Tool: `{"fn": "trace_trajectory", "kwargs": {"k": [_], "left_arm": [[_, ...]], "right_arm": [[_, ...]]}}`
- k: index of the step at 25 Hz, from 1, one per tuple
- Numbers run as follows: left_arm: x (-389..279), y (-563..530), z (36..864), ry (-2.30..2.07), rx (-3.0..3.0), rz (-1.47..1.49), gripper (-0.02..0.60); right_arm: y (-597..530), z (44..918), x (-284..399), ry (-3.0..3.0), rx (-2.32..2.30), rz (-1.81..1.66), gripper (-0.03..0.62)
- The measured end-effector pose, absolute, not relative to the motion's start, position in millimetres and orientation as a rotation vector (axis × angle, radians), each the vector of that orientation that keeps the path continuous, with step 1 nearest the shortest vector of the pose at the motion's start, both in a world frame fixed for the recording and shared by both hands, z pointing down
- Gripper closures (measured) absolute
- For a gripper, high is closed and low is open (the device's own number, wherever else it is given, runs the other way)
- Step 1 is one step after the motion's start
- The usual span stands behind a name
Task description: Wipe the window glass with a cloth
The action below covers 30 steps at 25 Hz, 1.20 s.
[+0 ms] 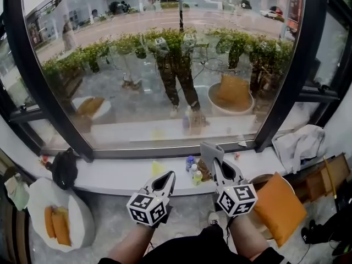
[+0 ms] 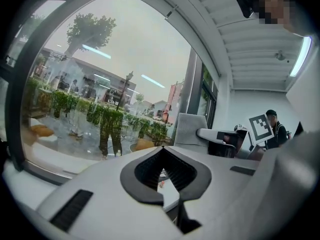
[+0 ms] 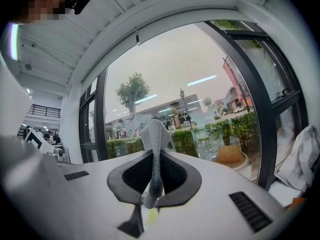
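We hold one grey mesh cloth (image 3: pixel 154 154) pinched upright in the fingers of the right gripper (image 1: pixel 216 165). Its free end points toward the window glass (image 1: pixel 165 65), so we judge that the fabric will meet the pane first. It appears short of the glass. The left gripper (image 1: pixel 169 176) carries nothing, its fingers together, and we judge it idle. Both hang over the window sill (image 1: pixel 110 176).

Count:
- two grippers
- one gripped cloth
- one white fabric heap (image 1: pixel 300 143)
- at least two small bottles (image 1: pixel 190 162)
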State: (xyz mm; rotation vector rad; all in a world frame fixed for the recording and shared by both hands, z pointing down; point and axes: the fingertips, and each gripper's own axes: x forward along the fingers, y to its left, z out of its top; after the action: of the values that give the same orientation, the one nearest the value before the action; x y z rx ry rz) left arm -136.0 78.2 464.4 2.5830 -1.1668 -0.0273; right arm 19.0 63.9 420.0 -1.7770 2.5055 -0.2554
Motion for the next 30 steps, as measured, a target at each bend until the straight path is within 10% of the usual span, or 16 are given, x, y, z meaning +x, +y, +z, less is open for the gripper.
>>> {"fn": "trace_trajectory", "kwargs": {"k": [30], "left_arm": [[-72.1, -170.5, 425.8, -1.579, 2.423, -0.097, 0.574]], "right_arm": [[-280.7, 353.0, 44.6, 2.629, -1.558, -0.053, 0.554]]}}
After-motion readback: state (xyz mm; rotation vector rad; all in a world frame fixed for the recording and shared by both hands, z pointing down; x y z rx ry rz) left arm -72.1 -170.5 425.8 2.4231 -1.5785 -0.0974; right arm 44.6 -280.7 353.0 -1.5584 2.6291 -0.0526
